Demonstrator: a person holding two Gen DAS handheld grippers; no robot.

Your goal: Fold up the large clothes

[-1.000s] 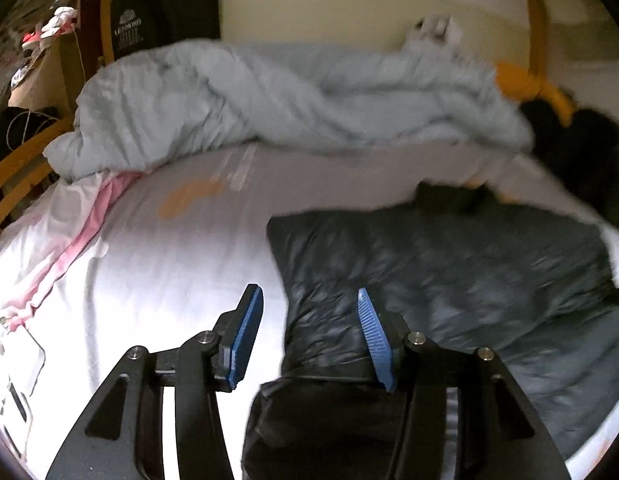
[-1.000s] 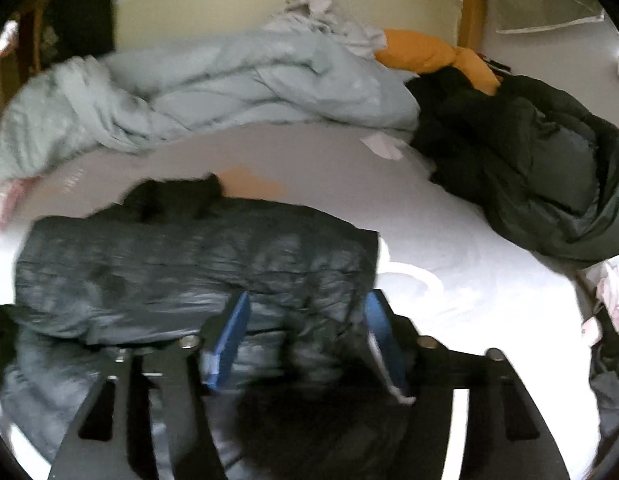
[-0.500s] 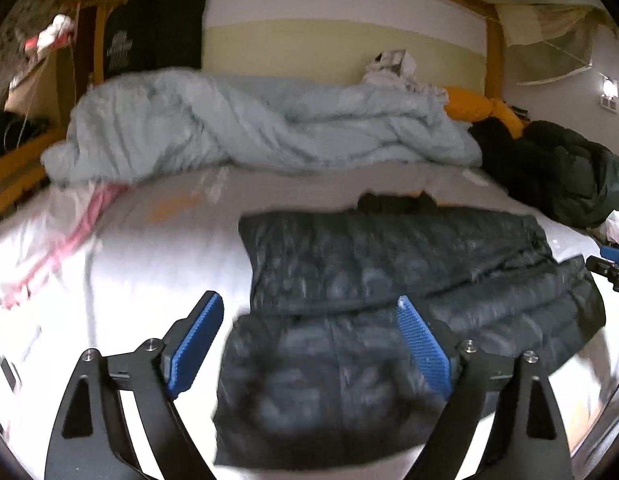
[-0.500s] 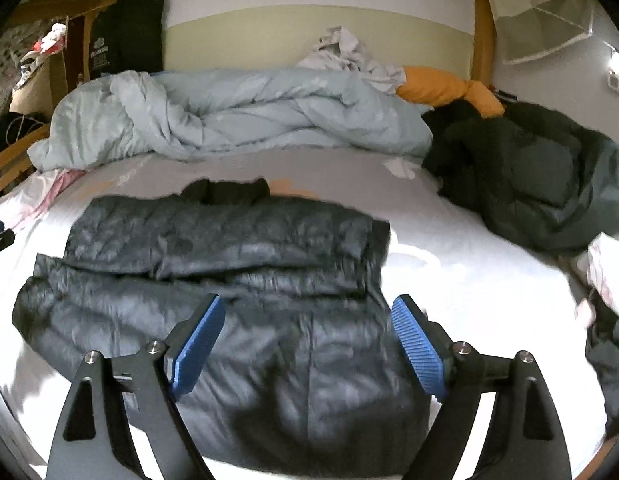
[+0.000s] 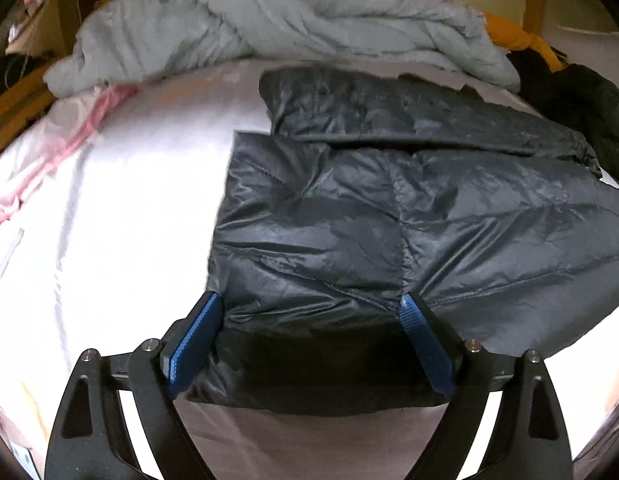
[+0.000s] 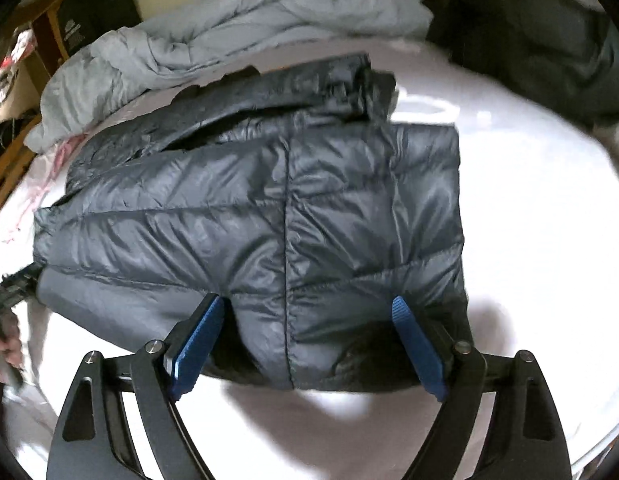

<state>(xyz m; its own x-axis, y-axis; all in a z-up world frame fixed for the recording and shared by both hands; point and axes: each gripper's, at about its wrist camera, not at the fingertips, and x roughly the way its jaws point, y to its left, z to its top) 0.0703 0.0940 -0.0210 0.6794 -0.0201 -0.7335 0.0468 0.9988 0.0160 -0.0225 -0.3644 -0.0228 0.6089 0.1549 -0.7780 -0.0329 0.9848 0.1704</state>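
Note:
A dark grey quilted puffer jacket (image 5: 389, 200) lies folded on the white bed sheet (image 5: 141, 184); it also shows in the right wrist view (image 6: 269, 216). My left gripper (image 5: 309, 316) is open, its blue pads straddling the jacket's near left edge from above. My right gripper (image 6: 309, 312) is open too, over the jacket's near right edge. Neither pinches the fabric. The left gripper and the hand holding it show at the left edge of the right wrist view (image 6: 9, 304).
A crumpled pale blue duvet (image 5: 269, 20) lies along the head of the bed. A dark green coat (image 6: 529, 40) and an orange pillow (image 5: 517, 36) are at the far right. Pink cloth (image 5: 61, 128) lies at the left by the wooden bed frame (image 5: 13, 96).
Both grippers opened wide, pulled back, then came down close over the jacket's near edge. The jacket's lower part now lies folded up over the rest.

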